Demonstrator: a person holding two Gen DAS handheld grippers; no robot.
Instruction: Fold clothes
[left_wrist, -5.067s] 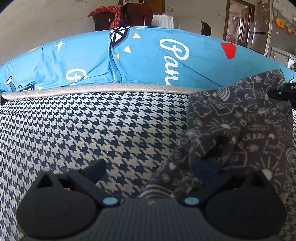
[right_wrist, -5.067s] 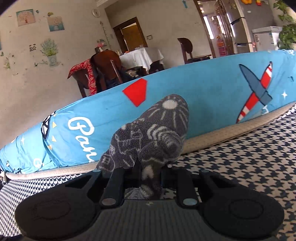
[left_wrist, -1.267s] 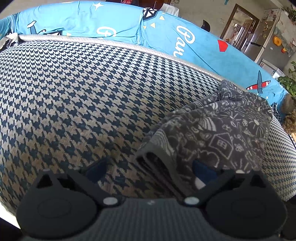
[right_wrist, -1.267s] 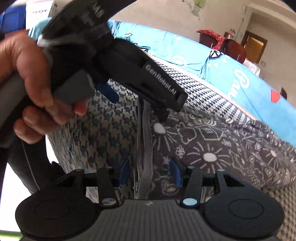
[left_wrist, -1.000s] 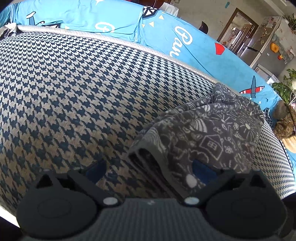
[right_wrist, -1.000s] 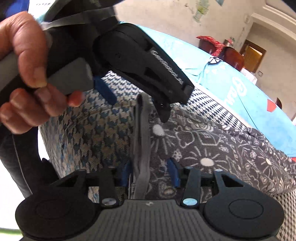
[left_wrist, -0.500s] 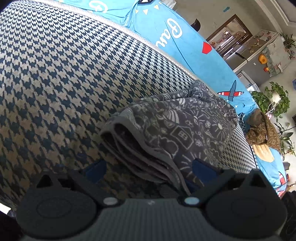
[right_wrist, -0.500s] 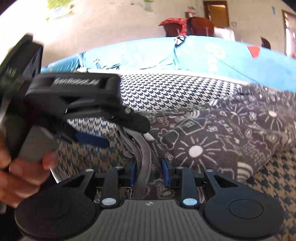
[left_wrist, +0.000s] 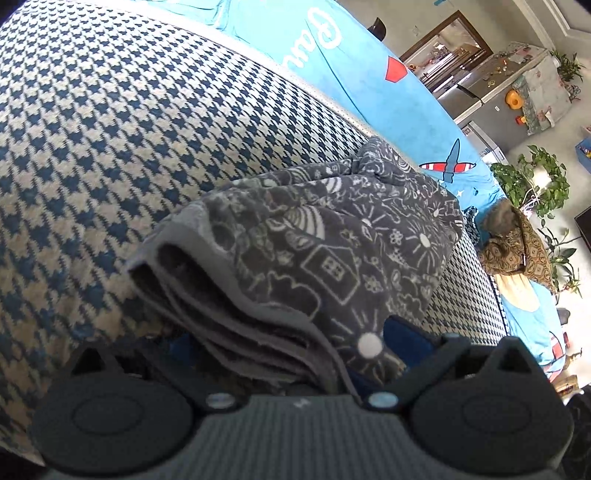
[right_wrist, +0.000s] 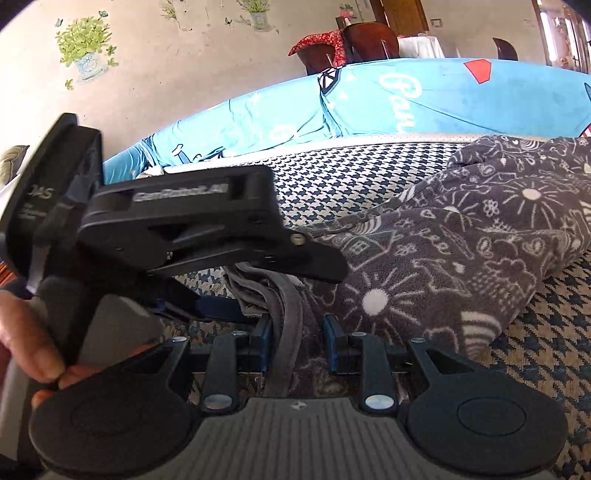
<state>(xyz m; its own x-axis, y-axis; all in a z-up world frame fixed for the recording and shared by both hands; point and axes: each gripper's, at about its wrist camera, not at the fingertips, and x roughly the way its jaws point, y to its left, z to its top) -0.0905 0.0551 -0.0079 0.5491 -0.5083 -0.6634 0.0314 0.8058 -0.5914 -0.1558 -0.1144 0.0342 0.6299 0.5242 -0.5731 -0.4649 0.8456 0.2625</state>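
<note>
We have the grey garment (left_wrist: 314, 258) doubled in layers on the sofa seat (left_wrist: 110, 129), its stacked hems at 6 o'clock, right tool (right_wrist: 297, 345) clamped on them, left tool (left_wrist: 288, 354) wide around them; next, a flat set-down or another fold.

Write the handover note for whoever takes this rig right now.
Right gripper: shut on the layered hem of the grey doodle-print garment.
Left gripper: open, jaws straddling the same stacked edge.
The garment lies bunched in several layers on the houndstooth cushion, in front of the blue cover.
Done: rough multi-layer fold.
Left: probably square the edges, flatten, release.
</note>
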